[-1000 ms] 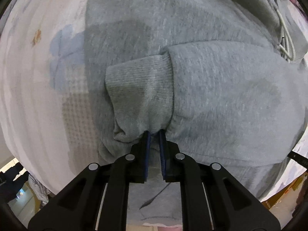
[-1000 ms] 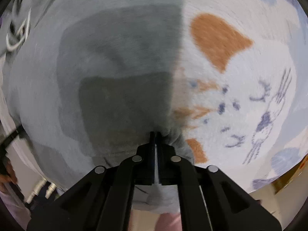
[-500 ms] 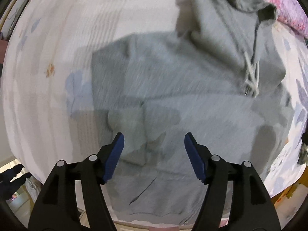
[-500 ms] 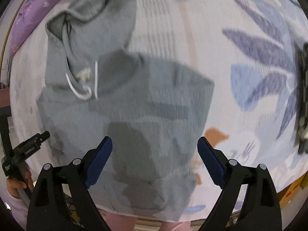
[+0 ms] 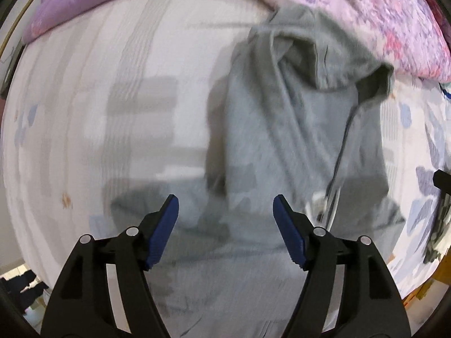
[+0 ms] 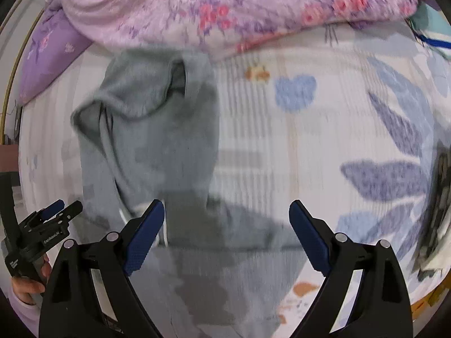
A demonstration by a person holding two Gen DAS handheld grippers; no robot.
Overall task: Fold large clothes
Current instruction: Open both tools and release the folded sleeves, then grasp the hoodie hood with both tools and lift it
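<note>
Both hand-held grippers, left [image 5: 225, 211] opening and right [image 6: 227, 217] wide, released 1 grey hoodie [image 5: 296, 146].

A bed with a pale leaf-print sheet [image 6: 324, 146] carries a pink floral quilt [image 6: 225, 8] along its far edge.

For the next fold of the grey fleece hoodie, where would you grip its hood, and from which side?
Grip the hood of the grey fleece hoodie at its open rim, coming straight down from above. That rim stands up in a loose ridge near the pink floral quilt, so open jaws can likely straddle it; the flat body offers no such edge.
</note>
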